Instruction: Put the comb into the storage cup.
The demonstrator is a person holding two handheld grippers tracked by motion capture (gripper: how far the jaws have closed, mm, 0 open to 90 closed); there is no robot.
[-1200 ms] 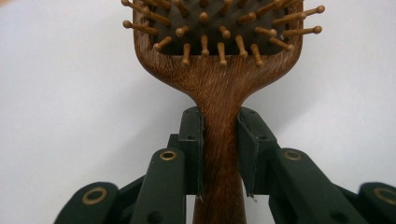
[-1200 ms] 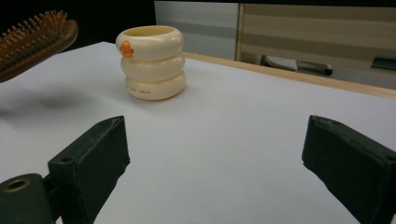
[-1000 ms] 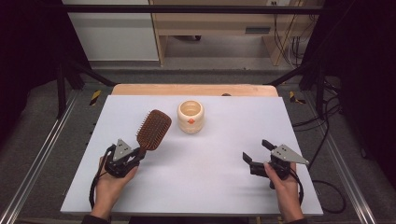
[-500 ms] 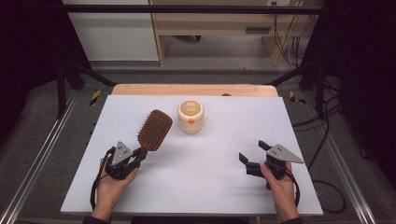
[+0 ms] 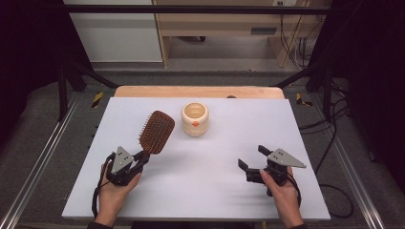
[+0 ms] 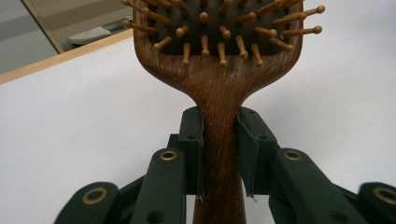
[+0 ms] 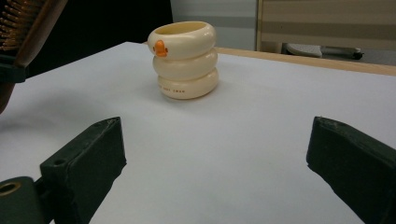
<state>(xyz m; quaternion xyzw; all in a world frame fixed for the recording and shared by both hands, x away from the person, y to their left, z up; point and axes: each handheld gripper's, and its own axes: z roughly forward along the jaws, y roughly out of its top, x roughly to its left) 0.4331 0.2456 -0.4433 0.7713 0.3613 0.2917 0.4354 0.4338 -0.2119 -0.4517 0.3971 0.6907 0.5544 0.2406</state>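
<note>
Left of centre in the high view, wooden hairbrush (image 5: 155, 132): stiff, light, best clamped at its narrow handle, as by left gripper (image 5: 138, 160); right gripper (image 5: 253, 157) wide open, empty.

White table (image 5: 305, 124) with a wooden strip (image 5: 198, 91) along its far edge, set in a black metal frame (image 5: 191, 8). Grey floor (image 5: 43, 138) around it, cables (image 5: 329, 138) trailing at right. Behind: white cabinet (image 5: 114, 31), light wood furniture (image 5: 224, 24). Sides dark.
</note>
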